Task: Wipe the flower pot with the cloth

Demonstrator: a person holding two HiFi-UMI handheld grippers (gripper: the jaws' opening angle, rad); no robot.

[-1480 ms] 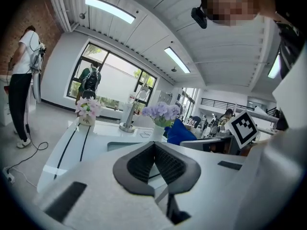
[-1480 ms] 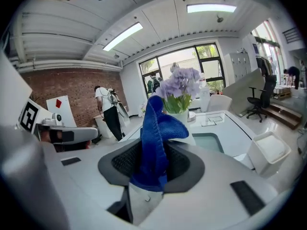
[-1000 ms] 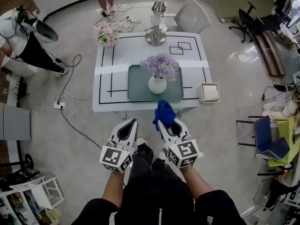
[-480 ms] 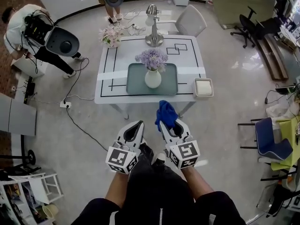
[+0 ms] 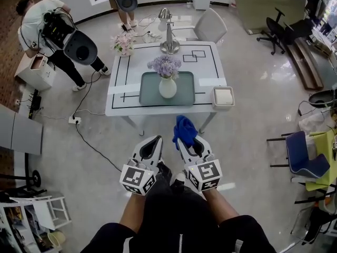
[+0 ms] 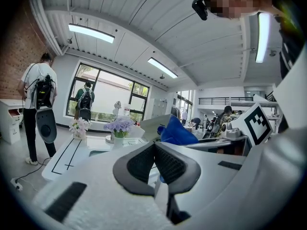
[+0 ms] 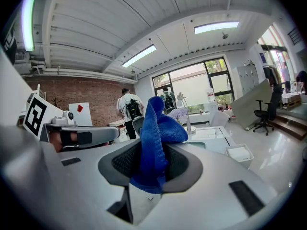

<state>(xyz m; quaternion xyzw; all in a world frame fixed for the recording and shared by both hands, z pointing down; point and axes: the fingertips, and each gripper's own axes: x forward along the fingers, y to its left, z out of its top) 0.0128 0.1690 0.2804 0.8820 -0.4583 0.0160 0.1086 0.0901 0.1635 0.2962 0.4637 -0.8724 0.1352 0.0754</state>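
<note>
A: Tools?
B: Right tool (image 5: 185,143) clamps the blue cloth (image 5: 184,127). Left tool (image 5: 151,145) closed, empty.
A: Pot?
B: Flower pot (image 5: 167,87) ahead of both tools, on the white desk (image 5: 118,91). Glossy floor (image 5: 247,136) between.

The white rectangular table (image 5: 118,100) carrying the white round flower pot (image 5: 167,88) now lies farther from the left claw (image 5: 154,140) and right claw (image 5: 184,140), while a person in a white shirt (image 5: 38,18) stands closer to it.
</note>
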